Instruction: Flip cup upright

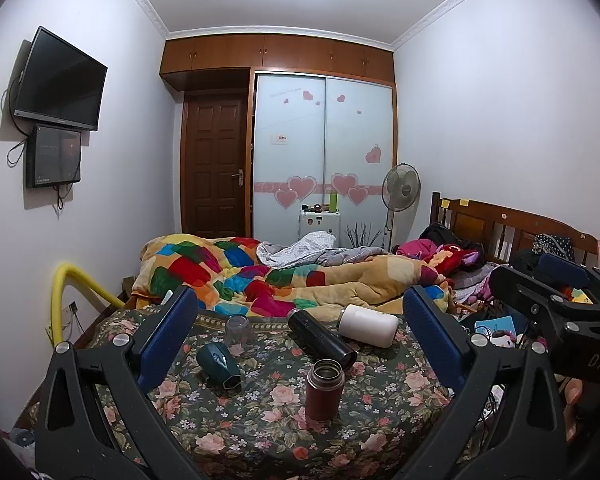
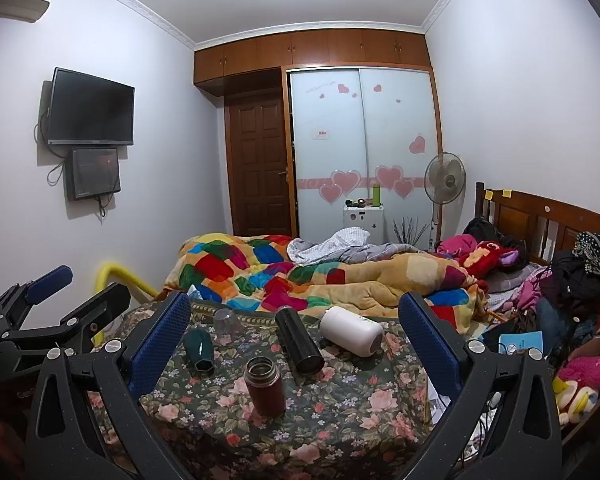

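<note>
Both my left gripper (image 1: 300,344) and right gripper (image 2: 294,344) hang with fingers spread wide, holding nothing. Nearest ahead stands the red flask (image 1: 325,390), already upright. Beyond it lie the green cup (image 1: 219,362), black flask (image 1: 322,338) and white bottle (image 1: 368,325), with an upturned glass (image 1: 239,330) farthest. On the soft floral bedspread (image 1: 380,400), I fear a nudge could topple the red flask or roll the others.
</note>
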`<state>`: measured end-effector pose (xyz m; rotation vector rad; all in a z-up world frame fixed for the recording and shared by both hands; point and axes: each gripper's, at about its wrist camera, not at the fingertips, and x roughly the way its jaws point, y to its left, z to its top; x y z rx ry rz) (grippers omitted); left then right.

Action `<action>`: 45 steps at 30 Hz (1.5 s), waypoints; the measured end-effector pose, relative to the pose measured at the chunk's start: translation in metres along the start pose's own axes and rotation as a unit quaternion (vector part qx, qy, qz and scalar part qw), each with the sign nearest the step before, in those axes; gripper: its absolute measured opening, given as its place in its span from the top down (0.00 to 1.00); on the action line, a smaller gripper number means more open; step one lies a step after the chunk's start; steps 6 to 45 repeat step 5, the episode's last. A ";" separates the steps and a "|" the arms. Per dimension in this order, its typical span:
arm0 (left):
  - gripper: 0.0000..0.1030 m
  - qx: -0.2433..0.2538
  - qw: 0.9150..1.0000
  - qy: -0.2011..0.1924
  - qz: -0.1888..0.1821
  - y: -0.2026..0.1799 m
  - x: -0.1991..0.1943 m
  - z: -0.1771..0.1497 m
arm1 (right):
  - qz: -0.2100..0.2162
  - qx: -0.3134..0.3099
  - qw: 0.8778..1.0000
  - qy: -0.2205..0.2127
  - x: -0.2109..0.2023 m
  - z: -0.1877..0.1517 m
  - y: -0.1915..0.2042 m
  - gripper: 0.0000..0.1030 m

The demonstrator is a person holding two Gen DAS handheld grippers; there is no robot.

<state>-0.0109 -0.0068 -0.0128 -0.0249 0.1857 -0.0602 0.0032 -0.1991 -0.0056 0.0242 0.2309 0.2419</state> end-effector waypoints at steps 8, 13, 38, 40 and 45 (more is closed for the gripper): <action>0.00 -0.005 1.000 0.001 0.001 0.005 0.001 -0.002 | 0.000 0.000 1.000 0.003 0.001 0.002 -0.001 0.00; 0.00 -0.005 1.000 0.001 0.001 0.005 0.001 -0.002 | 0.000 0.000 1.000 0.003 0.001 0.002 -0.001 0.00; 0.00 -0.005 1.000 0.001 0.001 0.005 0.001 -0.002 | 0.000 0.000 1.000 0.003 0.001 0.002 -0.001 0.00; 0.00 -0.005 1.000 0.001 0.001 0.005 0.001 -0.002 | 0.000 0.000 1.000 0.003 0.001 0.002 -0.001 0.00; 0.00 -0.005 1.000 0.001 0.001 0.005 0.001 -0.002 | 0.000 0.000 1.000 0.003 0.001 0.002 -0.001 0.00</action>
